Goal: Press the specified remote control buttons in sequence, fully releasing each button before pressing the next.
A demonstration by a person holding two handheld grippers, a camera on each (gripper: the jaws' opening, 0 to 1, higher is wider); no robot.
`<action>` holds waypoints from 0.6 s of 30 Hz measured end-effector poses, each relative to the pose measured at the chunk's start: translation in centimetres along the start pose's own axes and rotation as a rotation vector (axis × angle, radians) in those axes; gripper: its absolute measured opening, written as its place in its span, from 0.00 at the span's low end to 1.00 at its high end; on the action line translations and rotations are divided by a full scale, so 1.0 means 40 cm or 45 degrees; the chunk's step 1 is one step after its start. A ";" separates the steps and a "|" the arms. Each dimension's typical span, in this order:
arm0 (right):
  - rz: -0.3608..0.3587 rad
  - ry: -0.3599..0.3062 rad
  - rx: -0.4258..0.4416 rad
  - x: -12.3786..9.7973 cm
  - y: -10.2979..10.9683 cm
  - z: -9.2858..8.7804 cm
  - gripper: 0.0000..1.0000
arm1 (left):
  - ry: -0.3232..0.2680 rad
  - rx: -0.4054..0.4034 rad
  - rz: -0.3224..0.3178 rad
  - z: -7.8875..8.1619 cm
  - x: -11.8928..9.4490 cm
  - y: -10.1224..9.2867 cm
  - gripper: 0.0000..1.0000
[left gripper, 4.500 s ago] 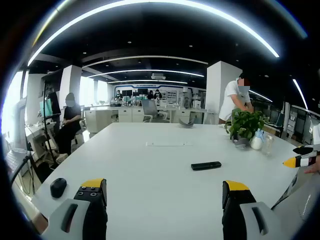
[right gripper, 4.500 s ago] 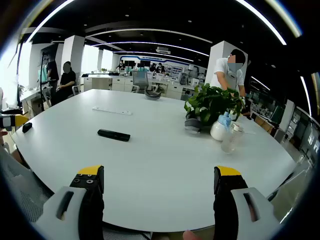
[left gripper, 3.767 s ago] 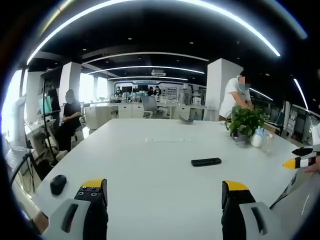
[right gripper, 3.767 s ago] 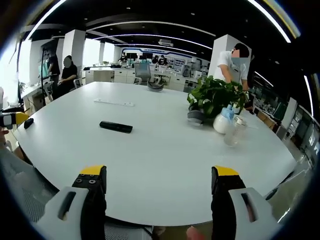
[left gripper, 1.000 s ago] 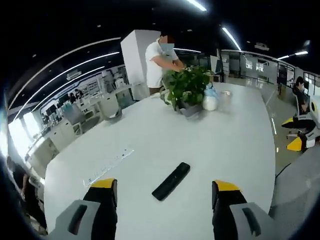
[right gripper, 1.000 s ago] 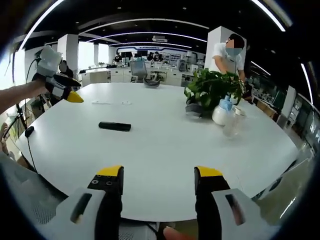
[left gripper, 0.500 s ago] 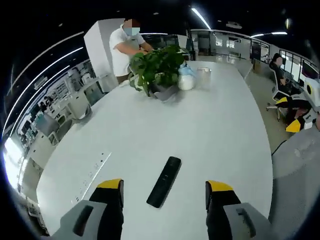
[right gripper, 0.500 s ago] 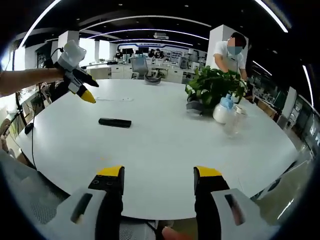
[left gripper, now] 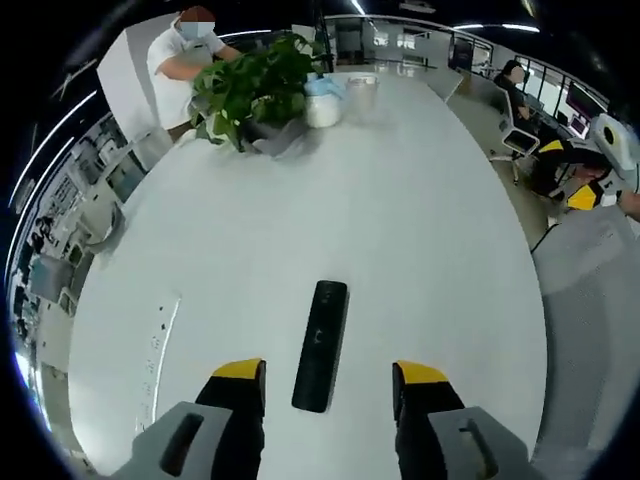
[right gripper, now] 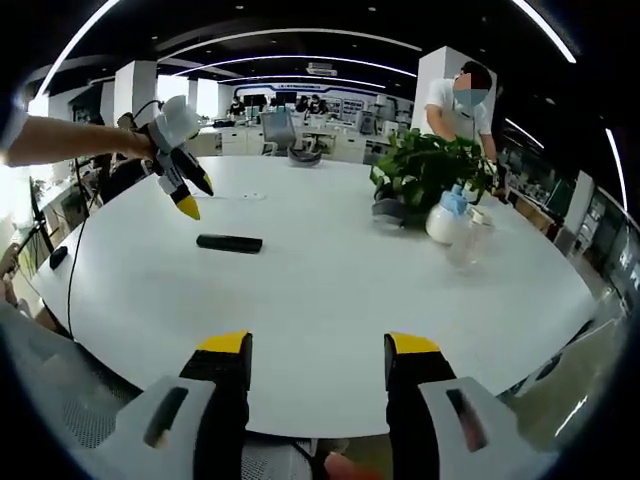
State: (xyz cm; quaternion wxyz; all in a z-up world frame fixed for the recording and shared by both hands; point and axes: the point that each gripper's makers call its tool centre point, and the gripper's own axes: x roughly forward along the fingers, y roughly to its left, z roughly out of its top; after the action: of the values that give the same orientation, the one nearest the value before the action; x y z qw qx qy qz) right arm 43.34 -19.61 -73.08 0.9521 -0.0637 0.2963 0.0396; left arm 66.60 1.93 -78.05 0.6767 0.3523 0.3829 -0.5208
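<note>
Left tongs poised above the remote, jaws apart, one yellow tip on either side of the remote's near end in the left gripper view. The remote, a slim black bar, lies flat on the white counter, its long axis running away from the tongs; no contact is visible. In the right gripper view the same tongs hang in the air above and to the left of the remote, tips angled down toward it. Right tongs held back at the counter's near edge, jaws apart and empty.

The step in hand appears to be the approach to the first button press. The buttons are too small to tell apart here, so the target must be picked out as the tips come lower. With the jaws this far apart they would straddle the remote; bringing them together, or offsetting sideways, would put a single tip over the button. A straight push down should keep the light remote from sliding or tipping on the smooth counter. The tip should then be lifted clear before moving on. A plant and a white bottle stand well away at the far end.
</note>
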 end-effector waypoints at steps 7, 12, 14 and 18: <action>-0.006 0.005 -0.004 -0.001 -0.002 -0.001 0.54 | 0.113 0.042 -0.049 -0.030 0.036 0.005 0.49; -0.003 0.013 -0.010 0.001 -0.001 -0.002 0.54 | 0.177 0.056 -0.069 -0.064 0.076 0.012 0.48; -0.007 0.021 -0.013 0.002 -0.002 -0.005 0.54 | 0.204 0.063 -0.080 -0.079 0.090 0.012 0.48; -0.013 0.029 -0.013 0.006 -0.005 -0.006 0.54 | 0.208 0.062 -0.081 -0.084 0.109 0.020 0.46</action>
State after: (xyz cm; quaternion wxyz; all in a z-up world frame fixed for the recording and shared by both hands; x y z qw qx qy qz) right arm 43.41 -19.85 -73.39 0.9485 -0.0706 0.3068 0.0356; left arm 67.58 3.13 -83.40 0.6177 0.3975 0.4350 -0.5208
